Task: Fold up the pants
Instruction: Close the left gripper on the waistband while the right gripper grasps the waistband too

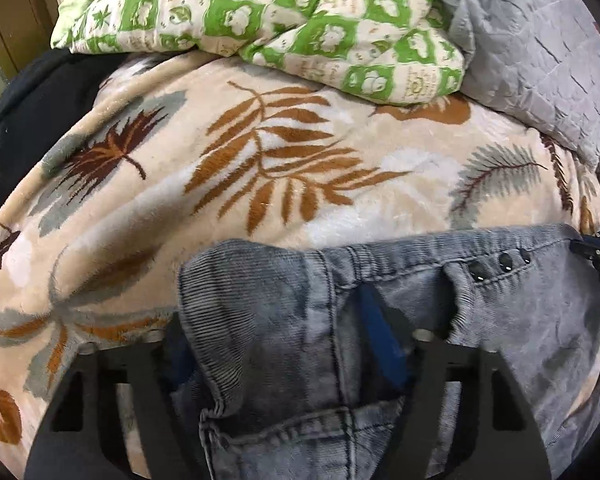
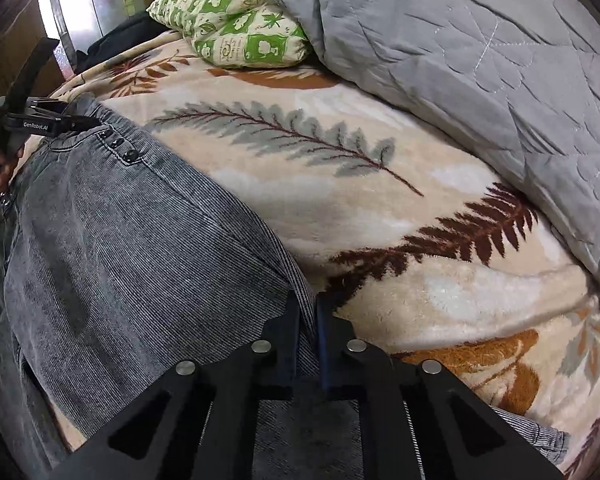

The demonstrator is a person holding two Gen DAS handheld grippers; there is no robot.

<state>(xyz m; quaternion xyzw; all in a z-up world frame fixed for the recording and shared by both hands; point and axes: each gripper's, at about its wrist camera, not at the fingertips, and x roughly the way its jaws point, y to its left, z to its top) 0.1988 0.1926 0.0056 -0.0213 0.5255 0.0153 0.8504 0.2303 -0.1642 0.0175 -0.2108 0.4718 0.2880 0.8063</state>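
Soft even light, warped fisheye edges

A bed w/ a cream fleece blanket [image 1: 340,200] [image 2: 340,208], printed w/ brown and grey fern leaves, is carrying everything. Grey-blue corduroy pants [image 1: 380,312] [image 2: 120,248] are lying flat on its near part. At the far side a green-white checked quilt [image 1: 280,24] [image 2: 236,20] is resting on the blanket, and a grey quilted cover [image 1: 540,60] [image 2: 480,60] is lying just beside it, touching. A black cloth [image 1: 40,120] is lying at the left edge.
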